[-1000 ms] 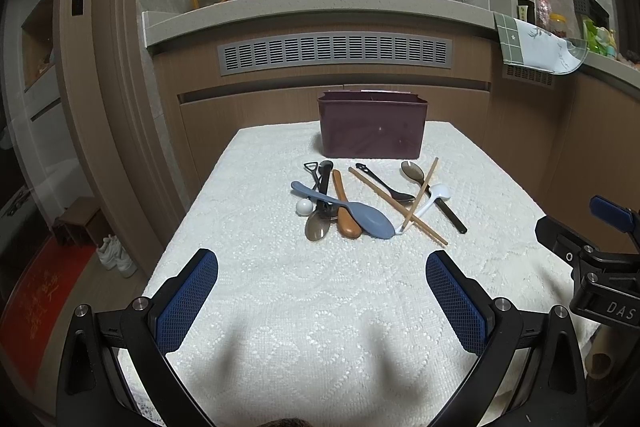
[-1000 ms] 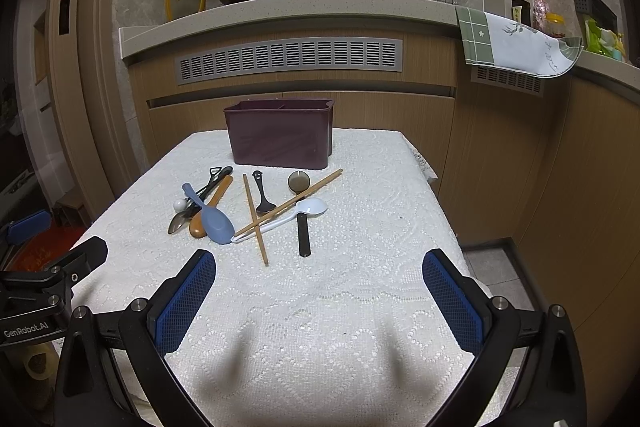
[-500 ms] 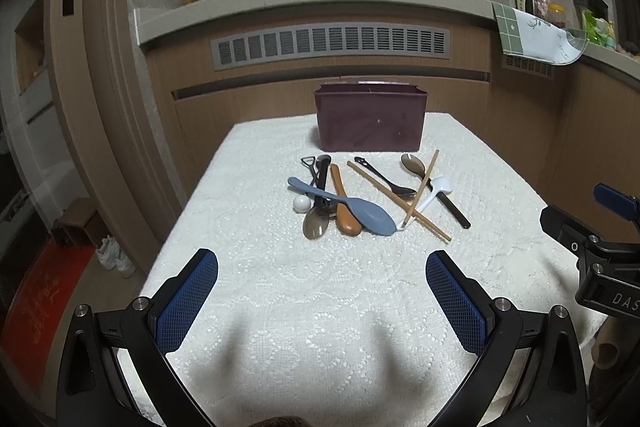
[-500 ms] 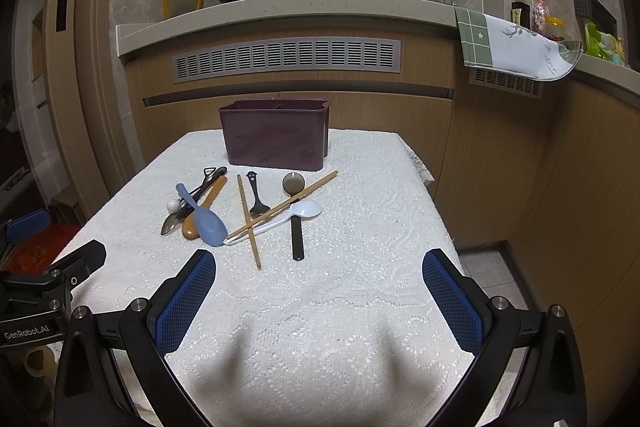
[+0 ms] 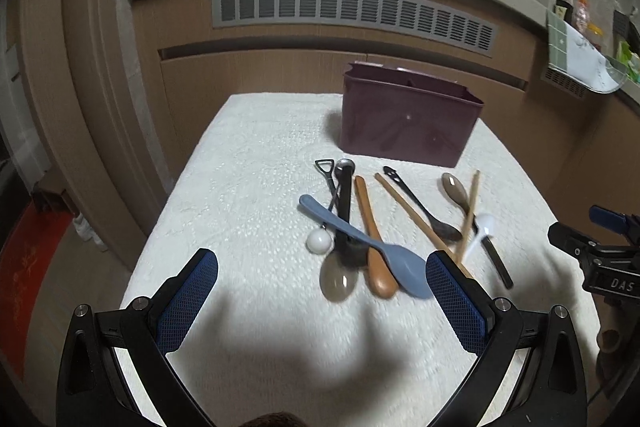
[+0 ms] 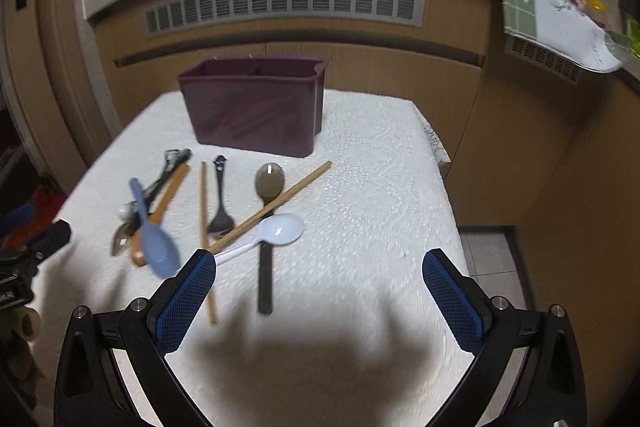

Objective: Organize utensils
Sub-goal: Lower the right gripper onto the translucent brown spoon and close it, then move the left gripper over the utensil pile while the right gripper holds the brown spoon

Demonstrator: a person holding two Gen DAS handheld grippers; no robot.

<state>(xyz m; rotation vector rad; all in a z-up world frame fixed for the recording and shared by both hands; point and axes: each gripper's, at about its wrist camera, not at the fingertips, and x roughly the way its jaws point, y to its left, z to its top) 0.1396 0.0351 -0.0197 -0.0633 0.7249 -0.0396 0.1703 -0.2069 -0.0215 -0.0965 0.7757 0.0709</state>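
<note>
Several utensils lie in a loose pile on the white tablecloth (image 5: 248, 187): a blue spatula (image 5: 372, 247), a wooden spoon (image 5: 374, 239), chopsticks (image 5: 420, 219), a white spoon (image 6: 276, 231), a black fork (image 6: 220, 203) and a grey spoon (image 6: 270, 181). A purple utensil box (image 5: 408, 119) stands behind them, also in the right wrist view (image 6: 252, 107). My left gripper (image 5: 322, 299) is open and empty, just short of the pile. My right gripper (image 6: 320, 295) is open and empty, its left finger over the white spoon's handle.
A wooden cabinet with a grey vent (image 5: 352, 11) rises behind the table. A cloth (image 6: 560, 27) hangs over the counter at the right. The table's right edge (image 6: 448, 187) drops to a tiled floor. A red mat (image 5: 24, 267) lies at the left.
Both grippers have moved forward and down toward the utensil pile, which now looks larger and nearer. Both stay open and empty.
</note>
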